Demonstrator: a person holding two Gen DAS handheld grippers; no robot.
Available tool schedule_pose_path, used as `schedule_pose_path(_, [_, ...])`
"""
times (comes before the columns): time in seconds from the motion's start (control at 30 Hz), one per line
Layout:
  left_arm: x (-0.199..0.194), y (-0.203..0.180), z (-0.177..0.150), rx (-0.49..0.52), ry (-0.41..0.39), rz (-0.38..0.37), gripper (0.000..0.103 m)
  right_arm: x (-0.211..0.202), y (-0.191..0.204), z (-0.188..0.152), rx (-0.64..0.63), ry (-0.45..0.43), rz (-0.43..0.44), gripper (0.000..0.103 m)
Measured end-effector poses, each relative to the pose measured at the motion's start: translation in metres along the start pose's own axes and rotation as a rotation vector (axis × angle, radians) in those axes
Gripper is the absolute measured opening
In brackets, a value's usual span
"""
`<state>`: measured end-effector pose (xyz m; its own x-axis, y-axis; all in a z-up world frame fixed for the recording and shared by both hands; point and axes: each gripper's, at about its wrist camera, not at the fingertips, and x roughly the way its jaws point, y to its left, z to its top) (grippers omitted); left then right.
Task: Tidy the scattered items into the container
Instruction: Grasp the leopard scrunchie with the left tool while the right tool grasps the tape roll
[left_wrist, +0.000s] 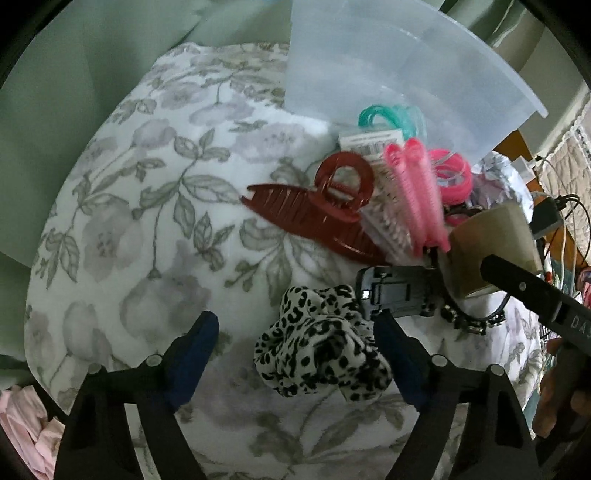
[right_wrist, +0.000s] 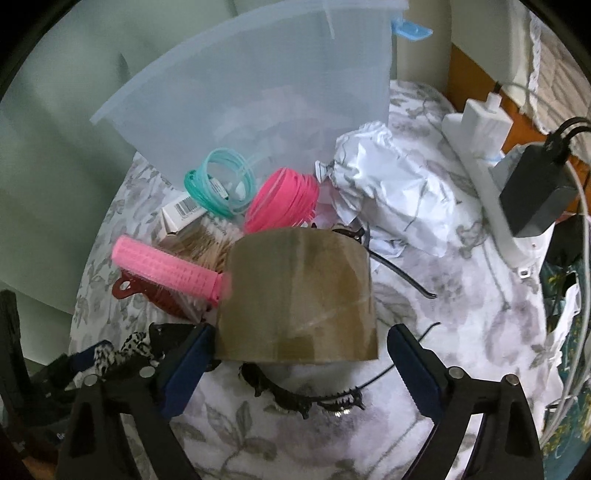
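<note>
A translucent plastic container (left_wrist: 388, 66) (right_wrist: 258, 92) lies tilted at the far side of the floral blanket. A leopard-print scrunchie (left_wrist: 321, 354) lies between the fingers of my left gripper (left_wrist: 295, 343), against the right pad only; the jaws stand open. A brown tape roll (right_wrist: 299, 291) (left_wrist: 491, 251) stands between the fingers of my right gripper (right_wrist: 303, 350), which is open with a gap on the right side. Around them lie a red claw clip (left_wrist: 317, 210), a pink roller (right_wrist: 170, 269), teal hair ties (right_wrist: 221, 181), pink hair ties (right_wrist: 280, 199) and a black headband (right_wrist: 303, 398).
Crumpled white paper (right_wrist: 388, 184) sits right of the container. A white power strip (right_wrist: 476, 147) with a black adapter (right_wrist: 535, 192) and cables runs along the right. A black clip (left_wrist: 395, 291) lies beside the scrunchie. Green bedding (left_wrist: 74, 92) borders the left.
</note>
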<state>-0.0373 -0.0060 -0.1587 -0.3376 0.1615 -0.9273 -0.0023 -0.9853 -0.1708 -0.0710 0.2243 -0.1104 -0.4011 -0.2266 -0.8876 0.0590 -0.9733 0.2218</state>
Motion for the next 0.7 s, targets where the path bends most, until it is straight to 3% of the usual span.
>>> schedule_pose_path(0.13, [0.01, 0.005, 0.001, -0.017, 0.034, -0.004, 0.08, 0.01, 0.002, 0.003, 0.01, 0.013, 0.0, 0.088])
schedule_pose_path(0.33, [0.013, 0.009, 0.002, -0.026, 0.036, -0.019, 0.072, 0.014, 0.004, 0.005, 0.019, 0.008, 0.001, 0.088])
schedule_pose_path(0.53, [0.01, 0.012, 0.003, -0.024, 0.026, -0.044, 0.054, 0.013, 0.006, 0.005, 0.031, 0.002, 0.003, 0.087])
schedule_pose_path(0.7, [0.008, 0.013, 0.003, -0.016, 0.021, -0.045, 0.046, 0.011, 0.004, 0.003, 0.037, -0.007, 0.014, 0.087])
